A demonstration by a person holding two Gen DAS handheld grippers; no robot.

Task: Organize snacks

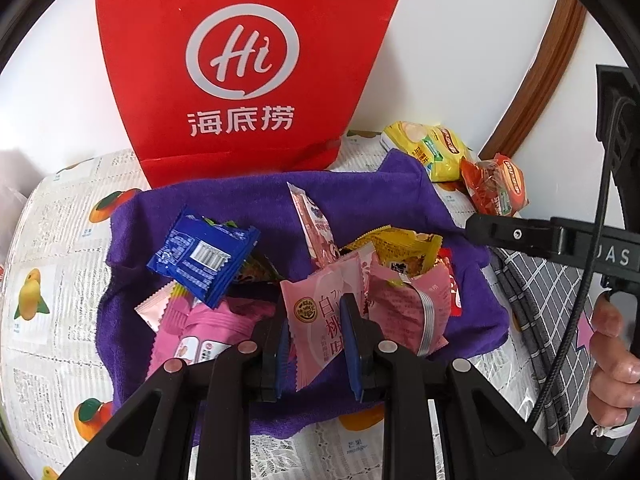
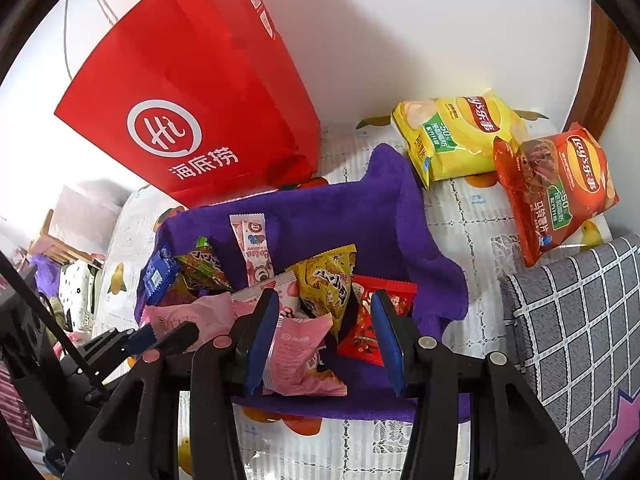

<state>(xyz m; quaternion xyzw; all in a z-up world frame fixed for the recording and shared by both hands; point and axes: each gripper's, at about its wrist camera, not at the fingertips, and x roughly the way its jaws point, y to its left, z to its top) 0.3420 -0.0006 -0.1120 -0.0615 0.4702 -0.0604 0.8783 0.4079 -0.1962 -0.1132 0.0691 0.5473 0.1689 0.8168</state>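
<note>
A pile of small snack packets lies on a purple towel (image 1: 248,196) (image 2: 332,208). My left gripper (image 1: 316,312) stands with a pink peach-flavour packet (image 1: 320,320) between its blue pads; I cannot tell if the pads touch it. A blue packet (image 1: 204,256), a pink stick packet (image 1: 316,228) and a yellow packet (image 1: 400,252) lie around. My right gripper (image 2: 324,312) is open over the pile, above a pink packet (image 2: 300,352), a yellow packet (image 2: 330,284) and a red packet (image 2: 372,324). The left gripper's tips show in the right wrist view (image 2: 160,336).
A red Haidilao paper bag (image 1: 240,64) (image 2: 192,112) stands behind the towel. Yellow (image 2: 456,136) and red (image 2: 556,184) Lay's chip bags lie at the back right. A grey checked cushion (image 2: 580,320) sits right. A fruit-print tablecloth (image 1: 52,240) covers the table.
</note>
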